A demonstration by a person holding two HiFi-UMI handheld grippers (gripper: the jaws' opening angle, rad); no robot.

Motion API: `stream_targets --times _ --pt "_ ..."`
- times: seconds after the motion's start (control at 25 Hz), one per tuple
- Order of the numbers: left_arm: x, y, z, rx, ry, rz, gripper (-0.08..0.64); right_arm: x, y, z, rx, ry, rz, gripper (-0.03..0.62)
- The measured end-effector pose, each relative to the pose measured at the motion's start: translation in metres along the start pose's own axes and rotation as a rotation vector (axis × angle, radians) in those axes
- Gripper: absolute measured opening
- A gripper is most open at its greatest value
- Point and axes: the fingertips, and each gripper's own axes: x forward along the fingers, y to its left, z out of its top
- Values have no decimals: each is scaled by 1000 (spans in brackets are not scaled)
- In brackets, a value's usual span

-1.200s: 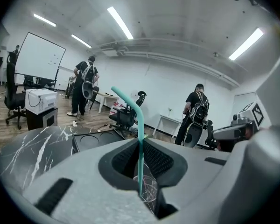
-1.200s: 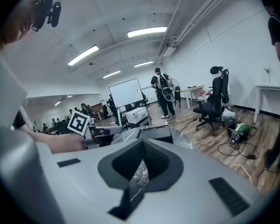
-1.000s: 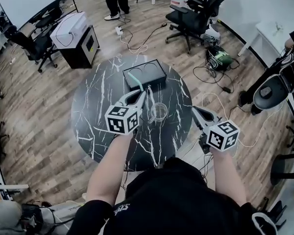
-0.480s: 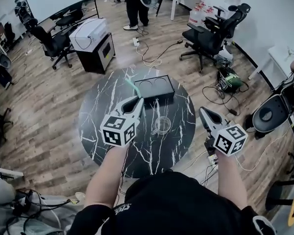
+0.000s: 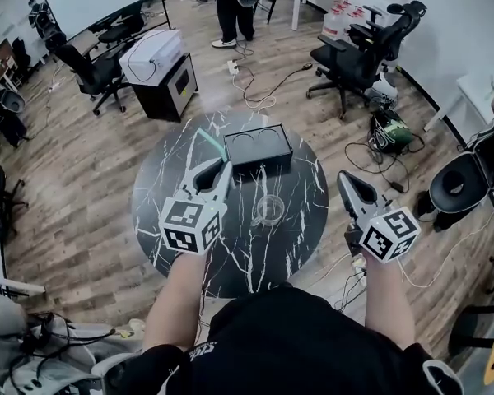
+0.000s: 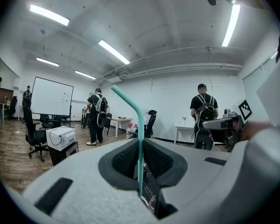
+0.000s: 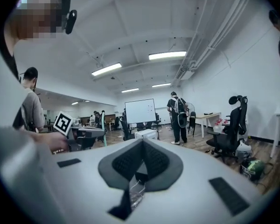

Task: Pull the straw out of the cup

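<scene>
While the marble table is sitting below, I am holding my right gripper closed and empty, right of the clear cup (standing mid-table), while my left gripper is pinching the teal straw, left of the cup.

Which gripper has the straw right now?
The left gripper: its jaws are shut on the teal straw. The right gripper has its jaws shut on nothing.
</scene>
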Motion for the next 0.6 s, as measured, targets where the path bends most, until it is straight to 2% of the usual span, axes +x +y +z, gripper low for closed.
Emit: stream_targets --times 0.12,0.6 --pt "0 -4 1 -2 -6 -3 40 -3 2 -3 -30 12 11 3" --pt "-5 -14 2 15 -8 -4 40 -17 2 3 -38 -17 -3 3"
